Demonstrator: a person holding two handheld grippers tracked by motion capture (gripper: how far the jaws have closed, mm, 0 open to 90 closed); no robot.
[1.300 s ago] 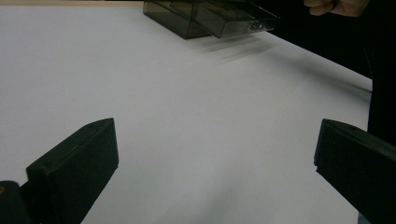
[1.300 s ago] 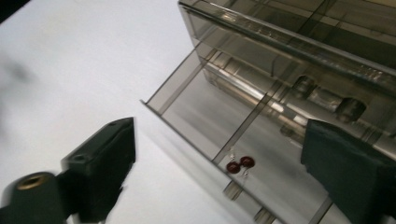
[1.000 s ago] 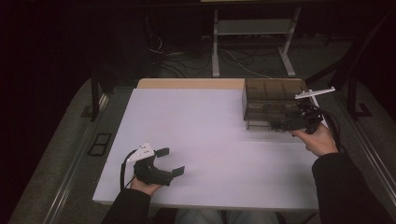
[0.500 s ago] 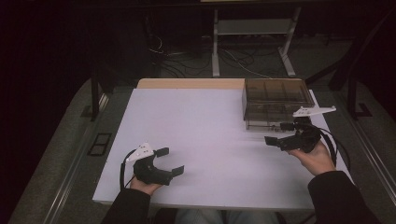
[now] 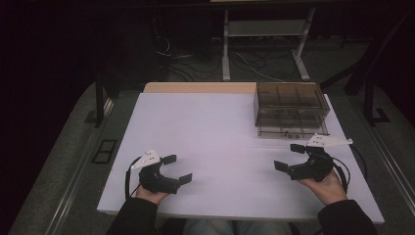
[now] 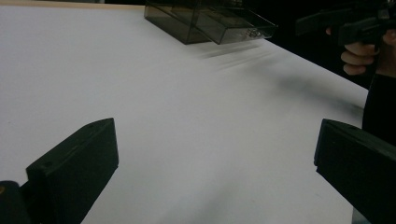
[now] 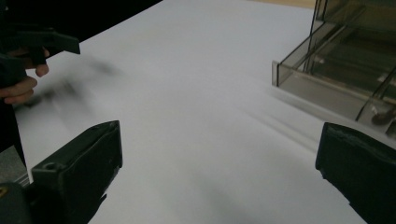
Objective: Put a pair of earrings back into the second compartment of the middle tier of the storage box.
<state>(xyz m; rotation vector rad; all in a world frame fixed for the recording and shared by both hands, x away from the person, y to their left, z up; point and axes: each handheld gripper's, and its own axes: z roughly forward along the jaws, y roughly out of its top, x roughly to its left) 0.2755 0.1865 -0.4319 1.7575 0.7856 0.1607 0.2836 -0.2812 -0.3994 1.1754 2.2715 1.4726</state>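
Claw on the right is wide open and holds nothing. A second ago it was up at the front of the clear box, touching it. Now it has pulled back toward the person and sits on the near right part of the white tabletop, a little way in front of the box and not touching it.

The clear box stands at the far right of the tabletop. It is see-through and brownish, with small rooms inside. In the right claw's view its lowest drawer sticks out a bit from the front, and something small and dark lies in it at the edge of that view. I cannot tell what that small thing is.

I think the job at the box is done for now, maybe pulling the drawer out, because the right claw has let go and come away empty.

The left claw is open wide too, with nothing in it. It rests at the near left of the tabletop, well apart from the box, and it has stayed in the same spot the whole time. A hand grips the right claw from behind.

Next, I think a claw has to reach into the open drawer.
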